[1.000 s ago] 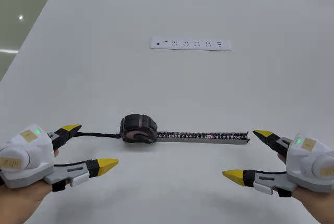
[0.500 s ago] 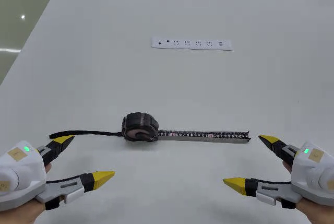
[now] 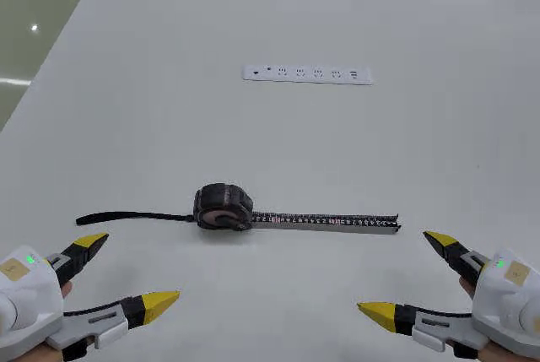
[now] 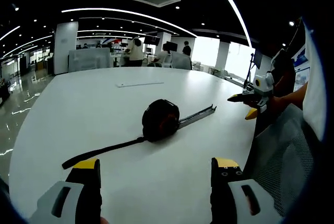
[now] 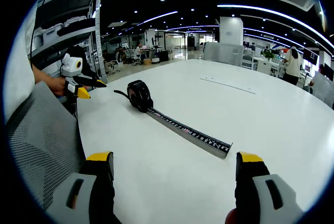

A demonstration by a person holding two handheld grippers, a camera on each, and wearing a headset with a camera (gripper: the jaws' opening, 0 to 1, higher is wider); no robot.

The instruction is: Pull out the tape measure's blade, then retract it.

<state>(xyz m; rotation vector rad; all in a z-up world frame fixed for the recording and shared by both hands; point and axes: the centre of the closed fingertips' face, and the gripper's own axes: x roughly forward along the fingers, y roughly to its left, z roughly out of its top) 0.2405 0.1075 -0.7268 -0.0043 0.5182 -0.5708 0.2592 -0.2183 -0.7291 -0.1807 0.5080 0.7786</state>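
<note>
The left gripper (image 3: pixel 128 269) and right gripper (image 3: pixel 405 272) are both apart and empty. Between them on the desk (image 3: pixel 253 126) lies the tape measure (image 3: pixel 224 208), its blade (image 3: pixel 329 221) out rightward. Retracting without steadying the case could whip the blade back and skid it.

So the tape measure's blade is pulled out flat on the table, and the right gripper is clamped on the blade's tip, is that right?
Not quite. The blade is pulled out flat on the table, but the right gripper is open and apart from the blade's tip, not clamped on it. The right gripper view shows this.
</note>
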